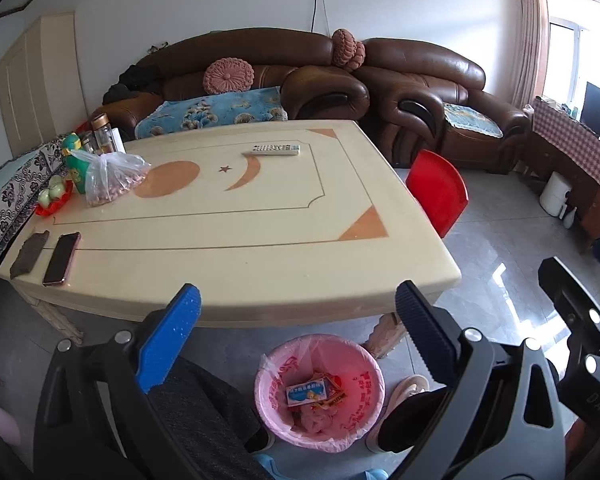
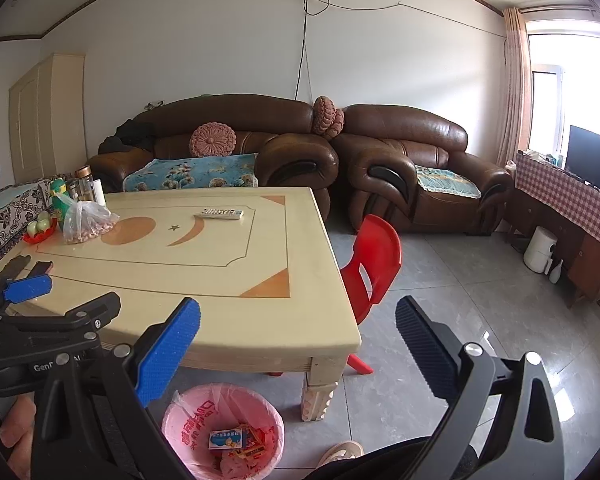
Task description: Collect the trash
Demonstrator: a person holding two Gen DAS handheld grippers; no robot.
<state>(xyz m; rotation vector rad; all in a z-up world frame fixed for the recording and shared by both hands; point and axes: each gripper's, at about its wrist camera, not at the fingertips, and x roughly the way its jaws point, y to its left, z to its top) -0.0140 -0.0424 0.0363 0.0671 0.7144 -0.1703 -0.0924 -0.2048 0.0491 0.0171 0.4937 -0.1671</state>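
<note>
A pink trash bin [image 1: 320, 394] with a pink liner stands on the floor by the table's near edge; it holds a small blue-and-white box [image 1: 306, 393] and red wrappers. It also shows in the right wrist view [image 2: 223, 432]. My left gripper [image 1: 298, 322] is open and empty, above the bin at the table's front edge. My right gripper [image 2: 298, 334] is open and empty, over the table's near right corner. The right gripper shows at the right edge of the left wrist view [image 1: 572, 312]; the left gripper shows at the left of the right wrist view [image 2: 28, 288].
The cream table [image 1: 236, 248] carries a phone [image 1: 62, 258], a dark cloth [image 1: 30, 254], a bag of nuts [image 1: 114, 178], a fruit plate [image 1: 52, 198], bottles [image 1: 100, 134] and a remote [image 1: 272, 149]. A red chair [image 2: 374, 260] stands right of the table. Brown sofas [image 2: 260, 148] are behind.
</note>
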